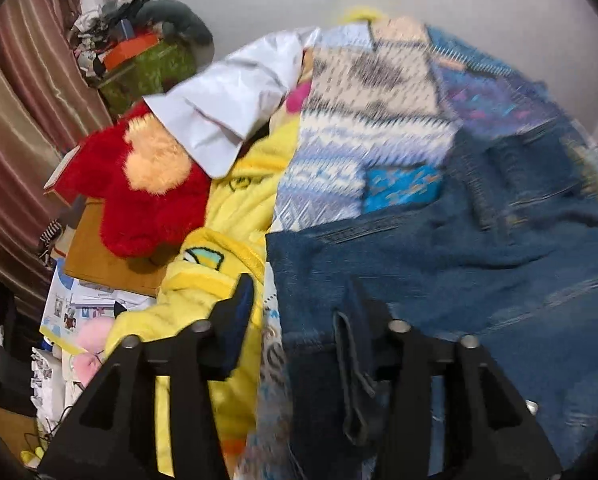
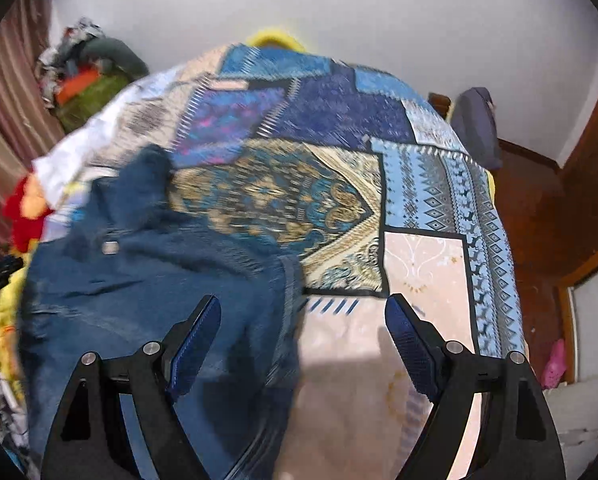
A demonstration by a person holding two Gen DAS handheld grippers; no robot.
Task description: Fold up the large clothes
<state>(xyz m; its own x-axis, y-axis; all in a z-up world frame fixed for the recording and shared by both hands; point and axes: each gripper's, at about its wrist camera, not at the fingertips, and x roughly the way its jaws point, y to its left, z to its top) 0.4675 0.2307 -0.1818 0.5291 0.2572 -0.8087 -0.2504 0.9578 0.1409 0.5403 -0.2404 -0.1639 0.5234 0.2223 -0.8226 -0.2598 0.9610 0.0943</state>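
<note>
Blue denim jeans (image 1: 439, 260) lie spread on a bed with a patchwork cover (image 1: 359, 112). In the left wrist view my left gripper (image 1: 301, 284) is over the jeans' near edge with its jaws apart. The left pad (image 1: 235, 312) stands clear of the denim, and a fold of denim drapes over the right finger. In the right wrist view the jeans (image 2: 159, 280) fill the lower left of the patchwork cover (image 2: 419, 200). My right gripper (image 2: 303, 300) is wide open above the jeans' right edge, and its pads touch nothing.
Left of the jeans lie a yellow fleece garment (image 1: 219, 280), a red plush toy (image 1: 151, 188) and a white shirt (image 1: 227, 108). A heap of clothes on a green box (image 1: 147, 60) stands by a striped curtain (image 1: 19, 100). Wooden floor (image 2: 539, 208) lies right of the bed.
</note>
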